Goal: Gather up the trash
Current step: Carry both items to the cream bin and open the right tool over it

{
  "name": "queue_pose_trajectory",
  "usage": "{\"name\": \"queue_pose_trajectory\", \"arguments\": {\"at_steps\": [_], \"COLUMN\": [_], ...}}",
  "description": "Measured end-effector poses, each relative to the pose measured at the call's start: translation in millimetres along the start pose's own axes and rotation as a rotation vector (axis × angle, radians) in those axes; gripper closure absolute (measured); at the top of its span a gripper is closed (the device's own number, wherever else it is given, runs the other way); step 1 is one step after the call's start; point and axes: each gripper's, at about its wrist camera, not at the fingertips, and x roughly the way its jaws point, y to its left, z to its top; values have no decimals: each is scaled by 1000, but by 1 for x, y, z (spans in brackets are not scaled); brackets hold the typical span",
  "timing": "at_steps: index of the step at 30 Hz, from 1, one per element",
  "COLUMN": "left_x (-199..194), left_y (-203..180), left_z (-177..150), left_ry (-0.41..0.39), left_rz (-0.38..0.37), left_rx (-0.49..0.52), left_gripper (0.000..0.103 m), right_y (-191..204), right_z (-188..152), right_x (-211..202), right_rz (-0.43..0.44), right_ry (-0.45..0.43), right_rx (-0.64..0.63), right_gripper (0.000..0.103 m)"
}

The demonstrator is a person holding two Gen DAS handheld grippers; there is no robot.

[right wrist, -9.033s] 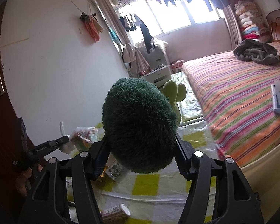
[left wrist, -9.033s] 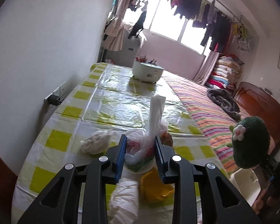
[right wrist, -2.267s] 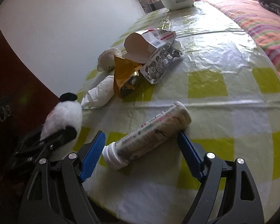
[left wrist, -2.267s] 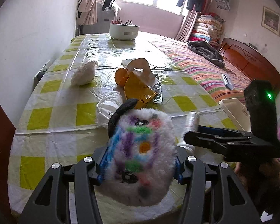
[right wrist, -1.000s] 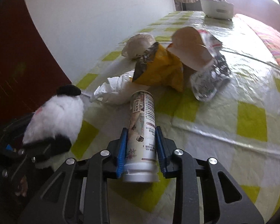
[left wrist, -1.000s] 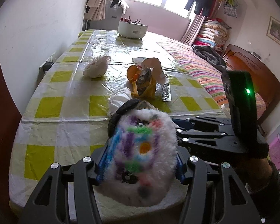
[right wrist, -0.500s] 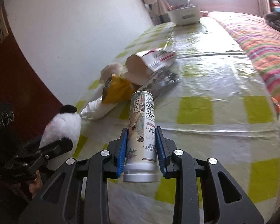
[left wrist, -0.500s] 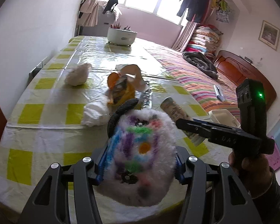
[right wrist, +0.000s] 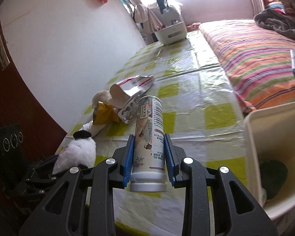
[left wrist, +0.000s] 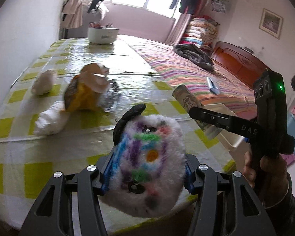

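Observation:
My left gripper is shut on a fluffy white plush toy with coloured patches, held over the near table edge. My right gripper is shut on a printed can with a white cap, held above the checked table just left of a cream bin. The left wrist view shows that can over the bin. On the table lie a yellow snack bag, a crumpled white tissue, a paper ball, an open carton and a foil blister pack.
A green plush lies inside the bin. A striped bed borders the table on the right, with a dark blanket on it. A white pot stands at the table's far end. A white wall and a dark door close the left.
My right gripper has carried the can to the right and a little up, from over the trash pile to beside the bin. The left gripper has swung right with the plush toy.

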Motion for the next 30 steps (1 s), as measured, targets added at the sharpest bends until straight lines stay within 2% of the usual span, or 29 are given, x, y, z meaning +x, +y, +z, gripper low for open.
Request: {"name": "queue_pose_trajectory", "arguments": {"at_steps": [15,21,30], "left_x": [31,45,61], "left_y": [-76,-106,-137], "left_z": [29,43,54], "left_ry": [5,11,21], "left_rz": [-118,-184,-238], "left_rx": [147,200,251], "left_gripper": [50,50,50], "right_y": [-67,-92,-126], "right_z": [-3,-6,-11], "right_x": [-64,-86,-102], "right_rz": [-102,-194,-270], "right_ry": [-131,-189,-224], "right_rx": [118,148,217], "right_gripper": [75,75,75]}}
